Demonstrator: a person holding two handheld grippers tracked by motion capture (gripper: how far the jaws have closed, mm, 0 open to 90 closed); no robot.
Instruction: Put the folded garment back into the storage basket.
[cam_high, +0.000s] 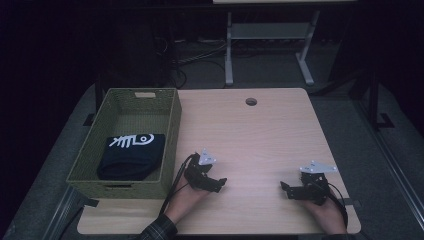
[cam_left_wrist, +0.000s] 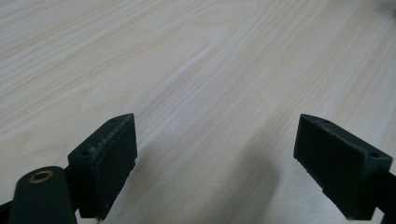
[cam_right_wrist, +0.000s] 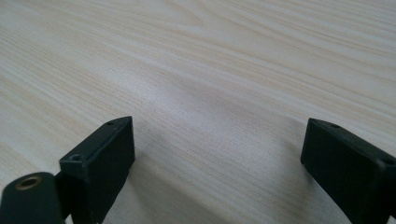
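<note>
My left gripper (cam_high: 220, 182) rests low over the wooden table (cam_high: 260, 135), just right of a green woven basket (cam_high: 172, 125). Its jaws point right and stand wide apart with bare wood between them (cam_left_wrist: 215, 154). My right gripper (cam_high: 285, 188) sits near the table's front right, jaws pointing left, also wide apart over bare wood (cam_right_wrist: 217, 158). Inside the basket lies a folded dark garment (cam_high: 131, 156) with a white fish-skeleton print. Neither gripper touches it.
A round cable hole (cam_high: 251, 102) sits near the table's far edge. Beyond the table stands a white desk frame (cam_high: 229, 50) with cables on the dark floor. The basket takes up the table's left side.
</note>
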